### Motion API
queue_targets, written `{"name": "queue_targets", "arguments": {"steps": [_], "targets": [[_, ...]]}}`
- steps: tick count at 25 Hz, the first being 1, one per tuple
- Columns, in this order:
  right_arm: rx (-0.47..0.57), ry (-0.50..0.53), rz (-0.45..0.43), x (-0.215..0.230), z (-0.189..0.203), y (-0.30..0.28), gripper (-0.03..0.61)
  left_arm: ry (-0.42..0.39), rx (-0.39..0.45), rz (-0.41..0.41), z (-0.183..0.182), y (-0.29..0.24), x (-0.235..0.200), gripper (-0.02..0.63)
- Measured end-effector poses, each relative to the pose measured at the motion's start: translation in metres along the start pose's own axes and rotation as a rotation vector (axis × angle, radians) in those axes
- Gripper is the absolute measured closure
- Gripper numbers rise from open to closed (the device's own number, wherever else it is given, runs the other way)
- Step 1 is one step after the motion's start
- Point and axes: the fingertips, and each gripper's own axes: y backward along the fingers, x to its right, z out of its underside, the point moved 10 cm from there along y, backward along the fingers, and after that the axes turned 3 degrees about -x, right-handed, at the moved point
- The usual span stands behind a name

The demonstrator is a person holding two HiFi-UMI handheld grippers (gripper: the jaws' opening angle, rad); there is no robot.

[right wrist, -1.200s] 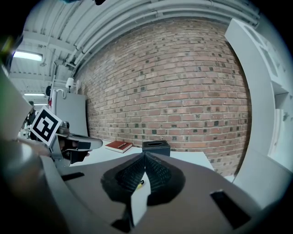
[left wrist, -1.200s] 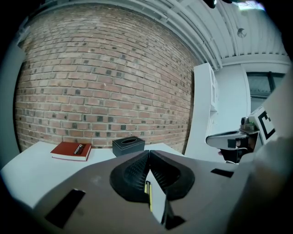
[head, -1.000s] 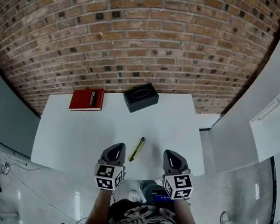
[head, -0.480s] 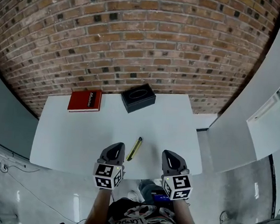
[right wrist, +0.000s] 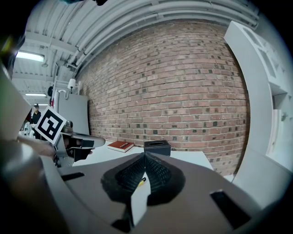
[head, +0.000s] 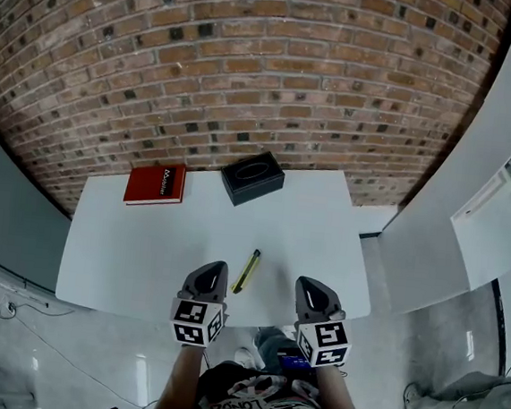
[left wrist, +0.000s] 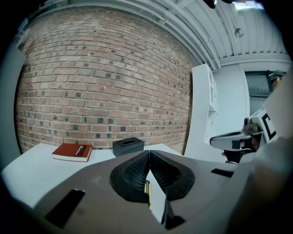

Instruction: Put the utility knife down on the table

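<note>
My left gripper [head: 217,267] and right gripper [head: 307,283] hang over the near edge of the white table [head: 125,249]. Each has its jaws pressed together at the tips, with nothing between them. The utility knife [head: 247,272] lies flat on the worktop between the two grippers, close to the near edge and nearer my left one. It touches neither gripper, and its length runs from the near edge toward the far edge, slightly aslant.

The middle of the worktop is bare on both sides of the knife, out to the left and right edges. A red book [head: 157,184] lies at the far left corner. A black box [head: 253,178] sits at the far edge near its middle, just before the brick wall [head: 251,64]. Both are well apart from the knife.

Compared with half a second ago, the knife lies in the same spot. Both grippers remain clenched and in their same places at the near edge.
</note>
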Motion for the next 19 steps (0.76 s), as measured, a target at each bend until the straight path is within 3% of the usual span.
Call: {"name": "queue_targets", "arguments": {"steps": [19], "targets": [[-0.013, 0.000, 0.019, -0.003, 0.000, -0.006, 0.578, 0.015, -0.008, 0.016, 0.003, -0.006, -0.011, 0.598]]}}
